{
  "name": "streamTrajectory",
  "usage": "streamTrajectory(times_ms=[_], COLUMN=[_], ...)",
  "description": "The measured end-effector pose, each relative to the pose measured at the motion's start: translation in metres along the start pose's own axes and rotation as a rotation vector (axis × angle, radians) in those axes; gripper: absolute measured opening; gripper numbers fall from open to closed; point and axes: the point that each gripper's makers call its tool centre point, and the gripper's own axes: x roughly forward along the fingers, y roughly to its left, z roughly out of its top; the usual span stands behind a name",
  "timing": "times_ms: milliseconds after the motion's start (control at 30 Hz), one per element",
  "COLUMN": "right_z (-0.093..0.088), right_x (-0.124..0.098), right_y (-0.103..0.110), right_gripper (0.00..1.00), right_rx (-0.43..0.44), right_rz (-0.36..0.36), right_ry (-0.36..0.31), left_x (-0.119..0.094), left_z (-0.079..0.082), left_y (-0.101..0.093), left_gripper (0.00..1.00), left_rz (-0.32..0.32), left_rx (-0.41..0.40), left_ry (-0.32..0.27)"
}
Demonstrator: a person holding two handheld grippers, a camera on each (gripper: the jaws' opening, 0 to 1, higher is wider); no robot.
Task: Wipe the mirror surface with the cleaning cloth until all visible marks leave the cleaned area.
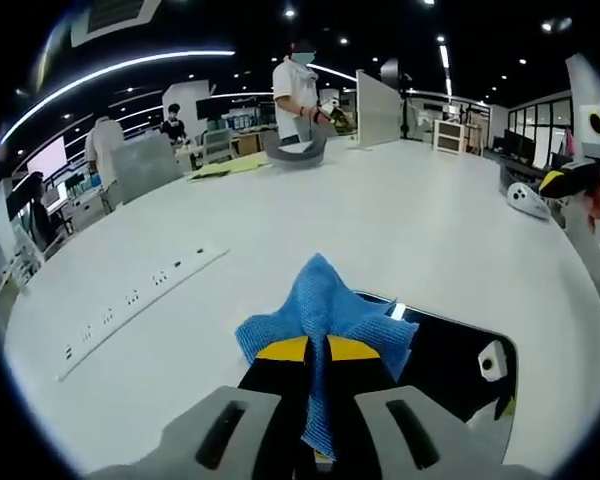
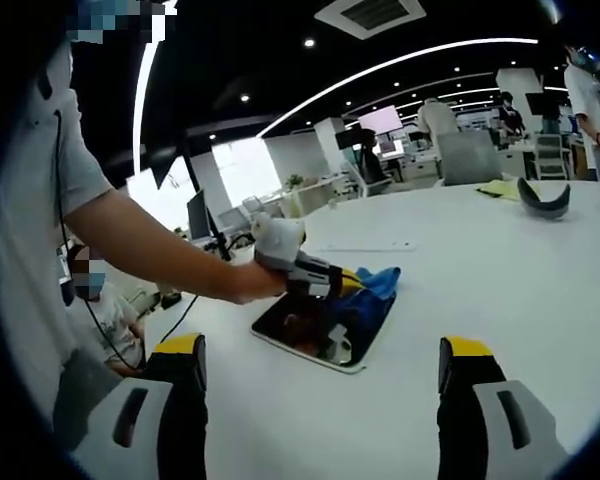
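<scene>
A blue cleaning cloth [image 1: 325, 310] is pinched between the yellow-tipped jaws of my left gripper [image 1: 317, 350], which is shut on it. The cloth's loose end lies over the near edge of a dark rectangular mirror [image 1: 450, 350] lying flat on the white table [image 1: 380, 220]. In the right gripper view a person's hand holds that left gripper [image 2: 348, 282] over the mirror [image 2: 298, 328], with the cloth [image 2: 378, 285] bunched at the mirror's far end. My right gripper [image 2: 325, 350] hovers nearer, its jaws wide open and holding nothing.
A recessed socket strip [image 1: 140, 300] runs along the table to the left. Far back lie a grey curved piece [image 1: 298, 155], a yellow sheet [image 1: 225, 168] and a white divider panel [image 1: 378, 108]. A small white object [image 1: 528, 198] sits at the right. People stand beyond the table.
</scene>
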Motion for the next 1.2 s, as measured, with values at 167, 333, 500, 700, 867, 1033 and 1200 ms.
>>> streamTrajectory(times_ms=[167, 333, 500, 700, 867, 1033, 1200], right_z=[0.001, 0.003, 0.005, 0.008, 0.008, 0.010, 0.008], right_x=[0.001, 0.002, 0.003, 0.001, -0.001, -0.001, -0.001], right_y=[0.003, 0.005, 0.007, 0.010, 0.011, 0.010, 0.016], right_gripper=[1.00, 1.00, 1.00, 1.00, 1.00, 1.00, 1.00], right_rx=[0.001, -0.004, -0.004, -0.002, 0.000, 0.007, -0.002], right_rz=[0.005, 0.008, 0.012, 0.011, 0.011, 0.015, 0.035], right_ry=[0.005, 0.007, 0.010, 0.006, 0.008, 0.005, 0.017], left_x=[-0.006, -0.010, -0.014, -0.020, -0.024, -0.028, -0.031], left_z=[-0.004, -0.006, -0.009, -0.012, -0.014, -0.016, -0.019], left_y=[0.004, 0.003, 0.002, -0.001, -0.004, -0.007, -0.010], left_gripper=[0.03, 0.03, 0.03, 0.03, 0.03, 0.03, 0.03], left_rz=[0.018, 0.022, 0.035, 0.043, 0.048, 0.053, 0.057], left_rx=[-0.034, -0.042, -0.043, -0.057, -0.066, -0.071, -0.070], left_ry=[-0.004, 0.010, 0.015, 0.016, 0.021, 0.025, 0.030])
